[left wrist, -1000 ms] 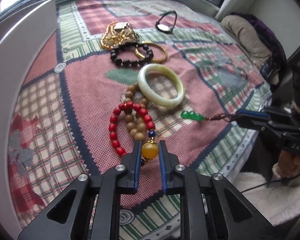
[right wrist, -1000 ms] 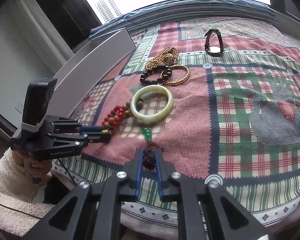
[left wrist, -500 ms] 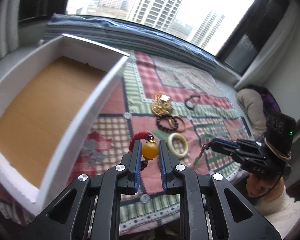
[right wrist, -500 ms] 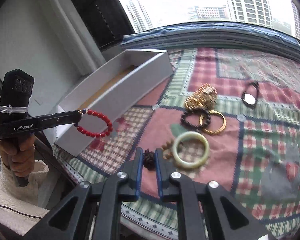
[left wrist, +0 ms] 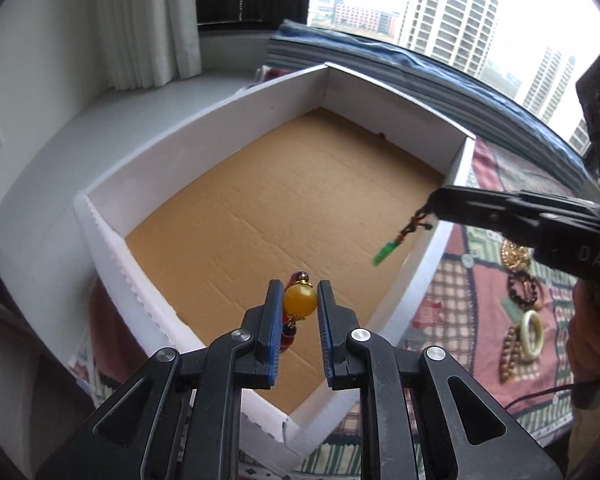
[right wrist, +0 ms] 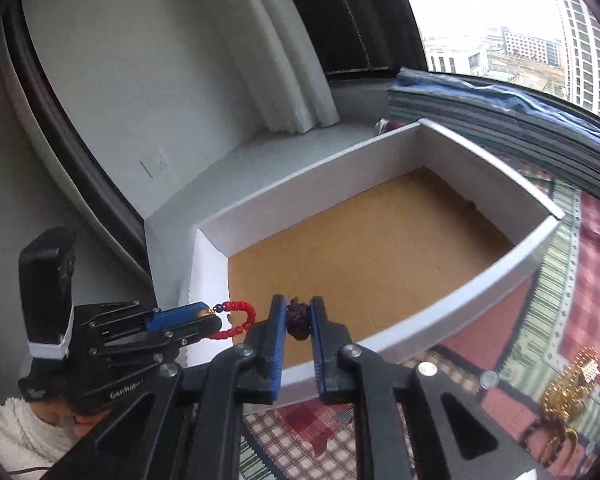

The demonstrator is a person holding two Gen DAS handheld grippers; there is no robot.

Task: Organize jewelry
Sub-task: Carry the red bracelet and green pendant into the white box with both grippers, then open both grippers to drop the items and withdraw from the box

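My left gripper (left wrist: pixel 299 292) is shut on the amber bead (left wrist: pixel 299 300) of a red bead bracelet and holds it above the near part of the white box (left wrist: pixel 236 120) with a brown cardboard floor. In the right wrist view the left gripper (right wrist: pixel 212 322) shows with the red bead bracelet (right wrist: pixel 240 320) hanging from it. My right gripper (right wrist: pixel 298 318) is shut on the dark knotted cord (right wrist: pixel 297 317) of a green pendant. In the left wrist view the right gripper (left wrist: pixel 432 206) holds the green pendant (left wrist: pixel 386 250) dangling over the box's right wall.
On the patterned cloth (left wrist: pixel 492 184) right of the box lie a gold chain pile (left wrist: pixel 514 256), a dark bead bracelet (left wrist: pixel 522 292), a pale jade bangle (left wrist: pixel 532 336) and brown wooden beads (left wrist: pixel 508 356). The gold pile (right wrist: pixel 572 384) also shows in the right wrist view. A windowsill and curtain stand behind the box.
Both grippers lifted their pieces off the cloth and swung left to above the box. The red bracelet and the green pendant now hang in the air.
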